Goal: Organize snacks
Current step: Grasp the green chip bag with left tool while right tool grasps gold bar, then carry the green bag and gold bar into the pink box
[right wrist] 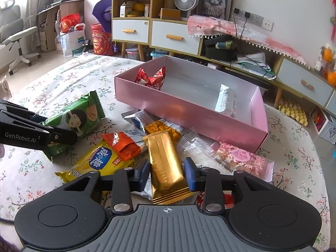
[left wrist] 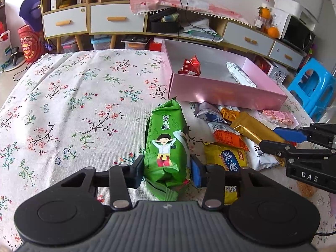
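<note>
**Left wrist and right wrist views: both grippers clamped on snack packets**

Left wrist view showed the left gripper [left wrist: 168, 171] with its jaws closed on a green biscuit packet [left wrist: 167, 147], pads pressing its two long sides near the lower end. The packet lay lengthwise on the floral-clothed surface [left wrist: 73, 105], its far crimped end pointing toward the pink box [left wrist: 220, 93]. To the right sat a loose pile of snacks: a yellow cracker packet [left wrist: 229, 156], an orange-and-white packet [left wrist: 227, 137] and a pink nougat bar [left wrist: 278, 116].

From the right wrist view, the right gripper [right wrist: 168, 173] had its jaws shut on a gold foil bar [right wrist: 166, 166], which rested on top of the pile, its near crimped end just below the pads. A clear wrapper [right wrist: 196, 145] lay just beside it, touching the pink nougat bar.

The pink box stood open beyond the pile, its near wall touching a white-and-blue packet [right wrist: 136, 118]. Inside, a red wrapped snack [right wrist: 151, 78] sat in the left corner and a white packet [right wrist: 225, 100] leaned near the right wall, well apart from each other.
</note>
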Tool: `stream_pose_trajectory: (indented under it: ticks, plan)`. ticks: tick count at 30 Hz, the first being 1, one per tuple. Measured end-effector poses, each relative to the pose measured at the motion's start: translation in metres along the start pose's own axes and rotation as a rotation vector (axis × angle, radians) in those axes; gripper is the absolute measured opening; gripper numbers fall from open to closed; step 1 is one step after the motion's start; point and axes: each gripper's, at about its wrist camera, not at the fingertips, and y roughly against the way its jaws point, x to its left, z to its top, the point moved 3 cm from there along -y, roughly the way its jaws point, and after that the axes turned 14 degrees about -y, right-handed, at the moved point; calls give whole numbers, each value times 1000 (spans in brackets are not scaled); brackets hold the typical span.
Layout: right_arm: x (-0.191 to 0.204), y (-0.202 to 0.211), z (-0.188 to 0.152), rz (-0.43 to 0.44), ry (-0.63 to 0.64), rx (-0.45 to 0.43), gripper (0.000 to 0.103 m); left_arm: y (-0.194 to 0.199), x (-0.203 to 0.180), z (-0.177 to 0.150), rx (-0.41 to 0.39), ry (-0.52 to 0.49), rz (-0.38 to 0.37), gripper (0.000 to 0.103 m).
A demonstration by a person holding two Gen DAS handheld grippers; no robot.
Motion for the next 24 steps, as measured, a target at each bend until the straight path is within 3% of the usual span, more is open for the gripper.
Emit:
stream_pose_trajectory:
  ticks: [15, 24]
  plan:
    - [-4, 5, 9, 32, -62, 14, 27, 7, 3, 7, -26, 19, 9, 39]
    - [-12, 14, 20, 77, -162, 22, 27, 15, 4, 16, -53, 45, -9, 39]
